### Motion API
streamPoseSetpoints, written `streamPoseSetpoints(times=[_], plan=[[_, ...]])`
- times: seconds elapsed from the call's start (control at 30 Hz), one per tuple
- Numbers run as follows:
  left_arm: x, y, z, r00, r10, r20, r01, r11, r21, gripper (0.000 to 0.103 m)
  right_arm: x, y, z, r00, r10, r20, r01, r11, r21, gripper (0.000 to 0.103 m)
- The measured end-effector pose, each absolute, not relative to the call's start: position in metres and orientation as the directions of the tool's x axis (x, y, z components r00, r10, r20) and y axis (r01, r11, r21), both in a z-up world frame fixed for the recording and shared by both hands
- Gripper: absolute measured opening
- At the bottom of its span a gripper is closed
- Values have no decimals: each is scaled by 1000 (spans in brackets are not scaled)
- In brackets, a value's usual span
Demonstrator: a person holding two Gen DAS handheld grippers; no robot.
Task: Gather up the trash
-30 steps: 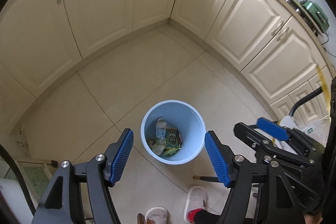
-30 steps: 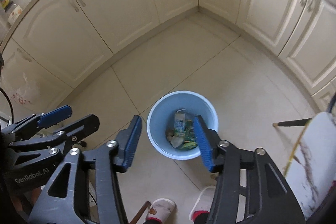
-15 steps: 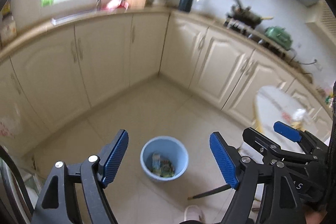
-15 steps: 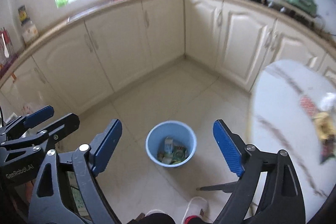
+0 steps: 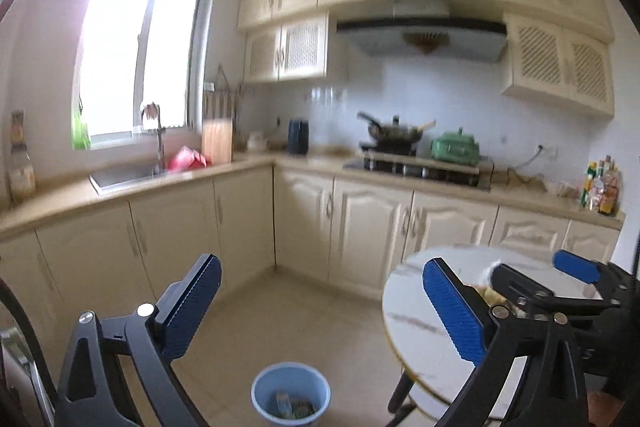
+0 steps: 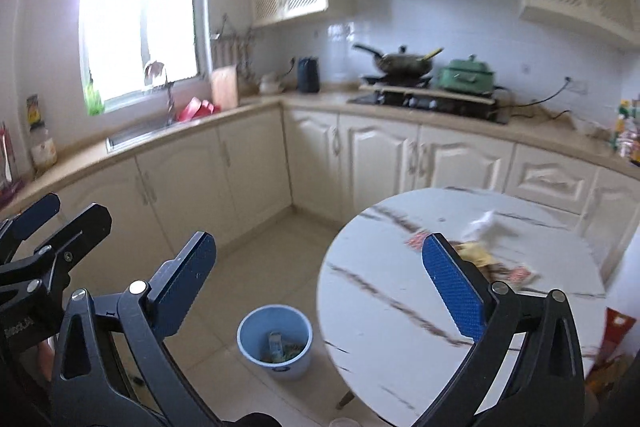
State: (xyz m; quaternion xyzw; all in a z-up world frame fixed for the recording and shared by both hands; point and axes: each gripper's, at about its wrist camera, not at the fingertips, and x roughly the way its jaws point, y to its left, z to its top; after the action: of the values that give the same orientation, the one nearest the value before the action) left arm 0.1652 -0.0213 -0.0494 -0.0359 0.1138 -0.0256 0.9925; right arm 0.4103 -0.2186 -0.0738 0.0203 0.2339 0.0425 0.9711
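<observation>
Left hand-held gripper (image 5: 320, 311) and right hand-held gripper (image 6: 318, 287), each with black arms and blue ribbed pads, their jaws opening wide with nothing between them, facing a kitchen of cream cabinets. A round light-blue plastic bin (image 6: 274, 341) stands on the beige tiled floor (image 6: 256, 267) just beside the round white marble-patterned tabletop (image 6: 400, 279) and holds a small carton and wrappers. Further trash lies on the tabletop: a crumpled white tissue (image 6: 484, 223), yellow scraps (image 6: 476, 253) and red-printed wrappers (image 6: 520, 273)
</observation>
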Motion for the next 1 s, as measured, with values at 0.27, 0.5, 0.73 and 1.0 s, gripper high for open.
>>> streamPoseSetpoints(times=[0.27,0.5,0.73,1.0], plan=[[110,-68,-79,990,-35,-138,30,999,-42,102,348,-263,-37,943,-16,-334,29,999,33,103],[103,-98,-90,991,-77,-109,77,997,-2,102,313,-286,-19,964,-102,-245,105,995,-1,103],[121,-111,-90,991,-110,-78,111,994,14,102,297,-312,-18,968,-123,-220,130,991,19,103],[160,-143,-98,976,-182,-121,187,982,29,102,299,-349,-32,958,-170,-232,179,984,19,103]])
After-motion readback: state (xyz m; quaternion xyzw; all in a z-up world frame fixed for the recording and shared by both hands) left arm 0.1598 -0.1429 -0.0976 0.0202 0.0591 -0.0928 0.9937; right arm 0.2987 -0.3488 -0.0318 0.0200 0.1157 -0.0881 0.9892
